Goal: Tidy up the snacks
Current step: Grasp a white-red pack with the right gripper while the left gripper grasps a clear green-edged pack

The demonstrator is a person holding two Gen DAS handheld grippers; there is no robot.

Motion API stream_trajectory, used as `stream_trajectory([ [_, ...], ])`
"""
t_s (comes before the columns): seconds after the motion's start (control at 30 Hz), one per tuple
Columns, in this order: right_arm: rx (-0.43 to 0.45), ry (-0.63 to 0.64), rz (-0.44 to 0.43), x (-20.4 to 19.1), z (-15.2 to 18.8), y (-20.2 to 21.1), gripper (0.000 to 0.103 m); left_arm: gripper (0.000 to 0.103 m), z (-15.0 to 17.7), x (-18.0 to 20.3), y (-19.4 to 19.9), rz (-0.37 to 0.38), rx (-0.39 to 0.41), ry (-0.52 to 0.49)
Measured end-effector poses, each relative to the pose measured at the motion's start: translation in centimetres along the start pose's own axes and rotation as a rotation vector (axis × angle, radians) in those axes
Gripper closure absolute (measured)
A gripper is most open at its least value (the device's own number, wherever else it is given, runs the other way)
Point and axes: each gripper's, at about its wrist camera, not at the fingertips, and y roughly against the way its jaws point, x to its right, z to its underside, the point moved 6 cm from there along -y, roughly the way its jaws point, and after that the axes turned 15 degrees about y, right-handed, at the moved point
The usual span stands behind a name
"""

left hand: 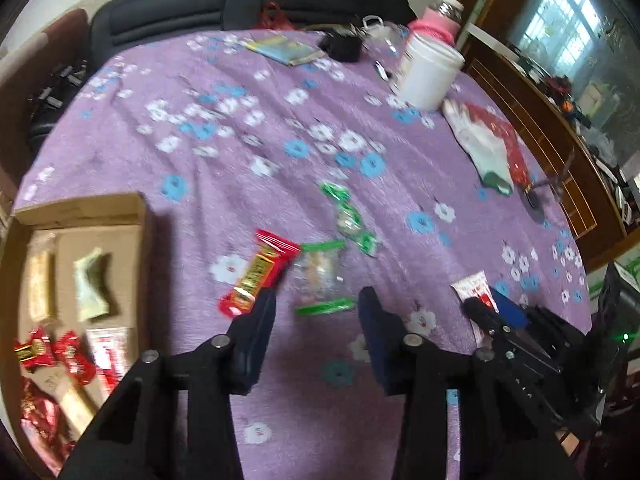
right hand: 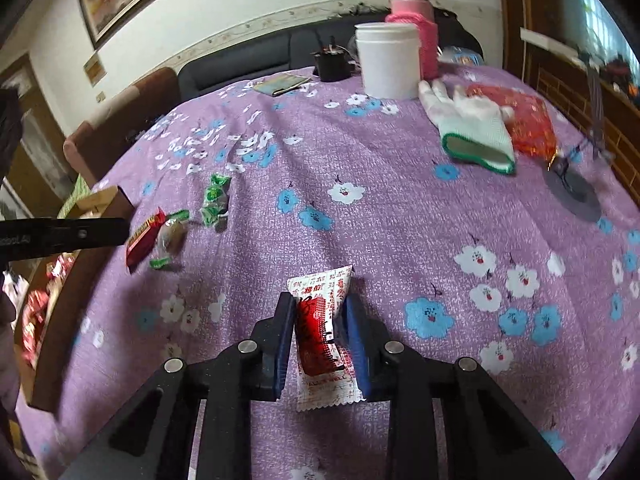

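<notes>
Two grippers work together: the right gripper [right hand: 316, 320] pinches a red-and-white snack packet [right hand: 325, 330] for boxing, while the left gripper [left hand: 316, 300], jaws spread, approaches the clear green-ended snack packet [left hand: 322, 276] on the worktop [left hand: 248, 152] beside the cardboard box [left hand: 80, 208].

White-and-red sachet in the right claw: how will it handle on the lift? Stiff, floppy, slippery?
Likely floppy: the white-and-red sachet is a thin flat pouch, and its ends stick out unsupported past the right claw. Probably light, since it looks small and flat. Possibly slippery: the wrapper looks glossy, and the pads grip only its narrow middle, so it may twist or slide.
</notes>
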Motion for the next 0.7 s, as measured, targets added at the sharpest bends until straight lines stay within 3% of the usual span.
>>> stream_trajectory([
  [0.17, -0.001, 0.019, 0.002, -0.8, 0.0, 0.0, 0.075, 0.062, 0.0, 1.8, -2.1, -0.087, 0.036, -0.084],
  [0.4, -0.001, 0.014, -0.006, -0.6, 0.1, 0.0, 0.074, 0.062, -0.1, 2.0, -5.1, -0.179, 0.025, -0.128],
  [0.5, 0.001, 0.020, -0.001, -0.7, 0.1, -0.1, 0.074, 0.062, -0.2, 1.5, -5.2, -0.153, 0.026, -0.092],
  [0.57, 0.003, 0.015, 0.000, -0.7, 0.1, 0.0, 0.075, 0.074, -0.2, 1.2, -5.0, -0.141, 0.031, -0.076],
  [0.7, 0.012, -0.012, -0.032, -0.6, 0.2, 0.2, 0.078, 0.074, 0.4, 0.7, -4.2, -0.097, 0.024, -0.026],
])
